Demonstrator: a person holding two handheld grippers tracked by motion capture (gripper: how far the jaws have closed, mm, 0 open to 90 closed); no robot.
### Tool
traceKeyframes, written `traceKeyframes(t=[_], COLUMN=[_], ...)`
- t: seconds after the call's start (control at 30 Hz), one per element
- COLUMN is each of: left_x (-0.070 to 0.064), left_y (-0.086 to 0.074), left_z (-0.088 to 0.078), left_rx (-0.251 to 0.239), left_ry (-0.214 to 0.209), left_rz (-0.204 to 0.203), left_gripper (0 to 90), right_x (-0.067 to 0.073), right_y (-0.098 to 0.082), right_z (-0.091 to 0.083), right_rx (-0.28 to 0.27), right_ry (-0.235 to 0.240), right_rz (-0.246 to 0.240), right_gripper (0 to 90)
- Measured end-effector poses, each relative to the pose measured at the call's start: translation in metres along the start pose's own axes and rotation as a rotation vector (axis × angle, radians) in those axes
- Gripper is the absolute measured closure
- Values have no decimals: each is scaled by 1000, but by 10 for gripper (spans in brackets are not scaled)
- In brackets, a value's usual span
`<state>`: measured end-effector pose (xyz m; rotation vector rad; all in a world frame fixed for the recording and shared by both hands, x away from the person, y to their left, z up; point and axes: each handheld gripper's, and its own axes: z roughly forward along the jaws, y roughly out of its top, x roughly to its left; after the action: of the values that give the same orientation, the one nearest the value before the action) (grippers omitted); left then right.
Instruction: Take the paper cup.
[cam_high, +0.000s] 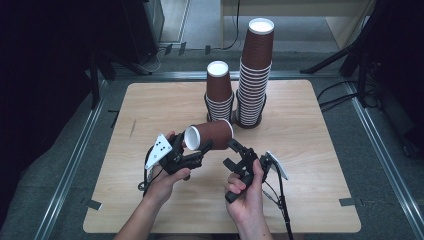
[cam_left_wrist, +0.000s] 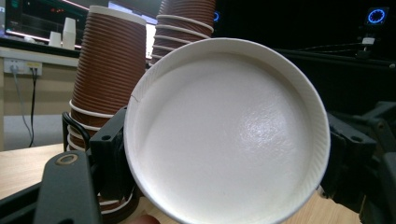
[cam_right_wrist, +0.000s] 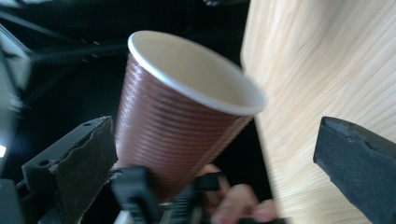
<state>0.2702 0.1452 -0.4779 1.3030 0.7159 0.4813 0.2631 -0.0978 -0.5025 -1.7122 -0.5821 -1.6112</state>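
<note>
A brown ribbed paper cup (cam_high: 212, 134) lies sideways above the wooden table (cam_high: 310, 150), its white base (cam_left_wrist: 229, 130) turned toward my left gripper's camera. My left gripper (cam_high: 194, 148) is shut on the cup near that base, with a jaw on each side of it in the left gripper view (cam_left_wrist: 224, 154). My right gripper (cam_high: 231, 153) stands open just right of the cup's mouth. In the right gripper view the cup (cam_right_wrist: 177, 126) shows its open mouth between and beyond the widely spread jaws of the right gripper (cam_right_wrist: 213, 128).
Two stacks of upturned brown cups stand in black wire holders at the table's back middle: a short one (cam_high: 219, 92) and a tall one (cam_high: 255, 70). Both rise behind the held cup in the left gripper view (cam_left_wrist: 109, 70). Cables trail from each gripper.
</note>
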Motion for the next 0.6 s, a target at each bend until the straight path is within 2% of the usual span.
traceKeyframes(t=[0.03, 0.13, 0.23, 0.33, 0.6], left_x=[0, -2, -3, -5, -7], left_y=[-1, -2, -4, -4, -6], left_z=[0, 1, 2, 2, 3], left_rx=[1, 7, 8, 15, 29], left_ry=[0, -6, -8, -11, -17], left_rz=[0, 5, 6, 18, 34], left_gripper=[211, 211, 211, 211, 211], right_x=[0, 2, 2, 0, 2], right_y=[-1, -5, -9, -9, -8], right_z=[0, 2, 8, 13, 24], right_rx=[6, 10, 13, 2, -28], right_ry=[20, 30, 7, 29, 30], right_rz=[37, 112, 155, 197, 210], right_gripper=[0, 0, 0, 0, 0])
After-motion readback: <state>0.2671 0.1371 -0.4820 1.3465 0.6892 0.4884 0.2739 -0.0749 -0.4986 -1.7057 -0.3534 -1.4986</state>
